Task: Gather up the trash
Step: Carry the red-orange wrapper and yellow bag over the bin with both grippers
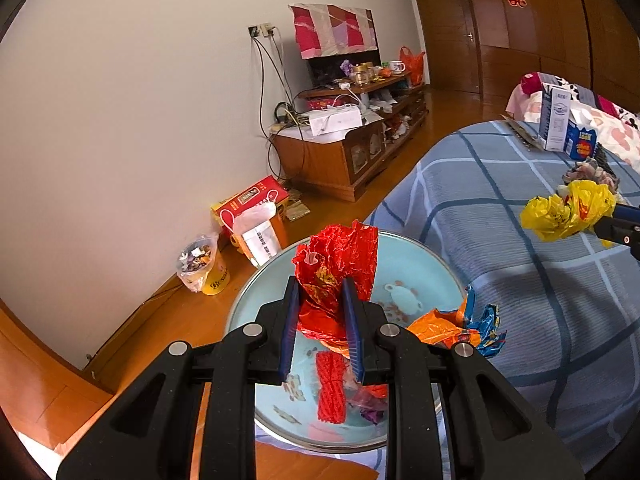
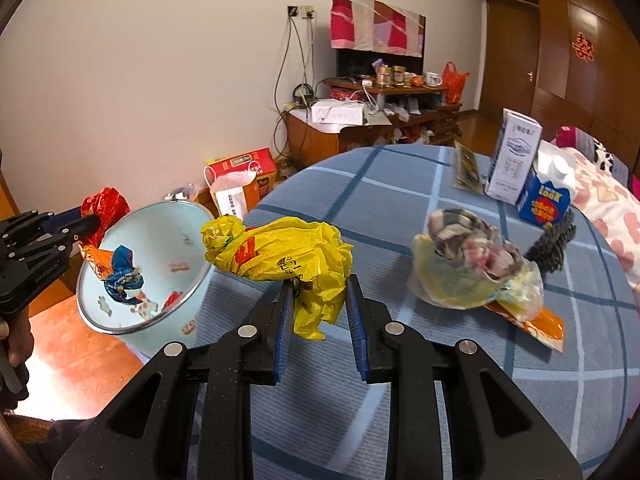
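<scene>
Both tongs carry trash near the basin

The left tongs (image 1: pixel 322 304) pinch a red wrapper (image 1: pixel 340 264) above the pale blue basin (image 2: pixel 160 216). The right tongs (image 2: pixel 320 304) pinch a yellow bag (image 2: pixel 288 256) over the checked tabletop (image 2: pixel 400 200), at 3 o'clock from the basin.

Lower centre, bare blue checked tablecloth (image 2: pixel 380 216) gives passage; cartons (image 2: pixel 516 156) and trash pile (image 2: pixel 472 264) crowd the right.

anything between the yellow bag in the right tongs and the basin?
Nothing solid. The yellow bag hangs in the right tongs just beside the basin rim. The left tongs hold a red wrapper over the basin, so they crowd the opening.
</scene>
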`<state>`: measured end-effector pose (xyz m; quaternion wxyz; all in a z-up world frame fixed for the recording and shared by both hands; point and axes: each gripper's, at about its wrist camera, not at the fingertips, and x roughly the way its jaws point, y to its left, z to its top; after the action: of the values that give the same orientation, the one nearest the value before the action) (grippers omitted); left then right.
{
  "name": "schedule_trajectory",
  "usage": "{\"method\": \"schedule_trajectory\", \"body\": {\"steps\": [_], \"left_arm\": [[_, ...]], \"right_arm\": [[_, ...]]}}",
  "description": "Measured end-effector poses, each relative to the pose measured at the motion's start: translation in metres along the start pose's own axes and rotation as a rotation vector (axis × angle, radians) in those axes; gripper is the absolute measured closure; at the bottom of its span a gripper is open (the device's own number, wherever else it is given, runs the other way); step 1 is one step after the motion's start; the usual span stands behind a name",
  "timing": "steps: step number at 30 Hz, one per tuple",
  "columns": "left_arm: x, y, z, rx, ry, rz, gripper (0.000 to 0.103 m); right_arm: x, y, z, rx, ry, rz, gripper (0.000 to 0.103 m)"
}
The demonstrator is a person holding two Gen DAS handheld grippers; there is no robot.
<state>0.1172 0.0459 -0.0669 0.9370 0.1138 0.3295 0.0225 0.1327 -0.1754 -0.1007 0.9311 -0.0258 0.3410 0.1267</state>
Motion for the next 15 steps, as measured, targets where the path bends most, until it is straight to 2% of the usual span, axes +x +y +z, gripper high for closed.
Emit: {"method": "schedule_trajectory", "body": {"steps": [15], "left_arm": [[0.001,0.014,-0.006,-0.012,0.007,0.025,0.081]], "right_arm": [[0.011,0.023,0.009,-0.045,0.008,0.021,0.076]]}}
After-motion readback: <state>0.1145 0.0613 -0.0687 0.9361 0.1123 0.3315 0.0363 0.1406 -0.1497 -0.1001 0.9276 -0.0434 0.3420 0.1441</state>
